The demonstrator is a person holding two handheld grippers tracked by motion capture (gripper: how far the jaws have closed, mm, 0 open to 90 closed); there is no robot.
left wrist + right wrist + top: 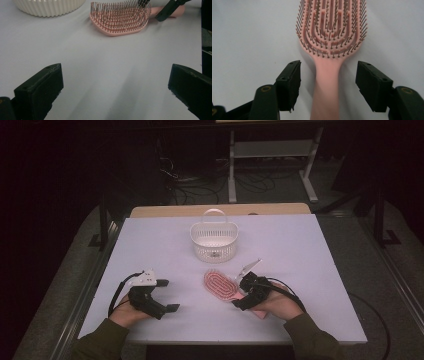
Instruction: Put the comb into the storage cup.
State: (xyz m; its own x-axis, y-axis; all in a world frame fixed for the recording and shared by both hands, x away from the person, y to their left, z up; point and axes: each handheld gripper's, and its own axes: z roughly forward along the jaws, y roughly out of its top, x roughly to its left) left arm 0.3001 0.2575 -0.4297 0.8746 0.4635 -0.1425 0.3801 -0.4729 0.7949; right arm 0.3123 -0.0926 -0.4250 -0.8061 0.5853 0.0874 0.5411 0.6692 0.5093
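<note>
- We find the left gripper resting near the left front part of the white table, held in the person's left hand; its jaws stand wide apart with bare table surface between them.
- From the left gripper view we note open tabletop ahead of it, with the pink hairbrush lying well beyond its jaws and the ribbed wall of the white basket at the upper left.
- The white basket stands upright in the middle of the table, toward the far edge, apart from the pink hairbrush (a clear strip of table separates the two).
- We record the hairbrush lying flat, bristles up, just front of centre, its head pointing toward the basket and its handle toward the person's right hand.
- The right gripper straddles the handle: in the right gripper view one black jaw stands on each side of it, with a visible gap on both sides, so the pads do not press on it; the jaws stand partly open.
- To the right of the right gripper the table runs bare to its right edge, and the far right quarter is likewise free.
</note>
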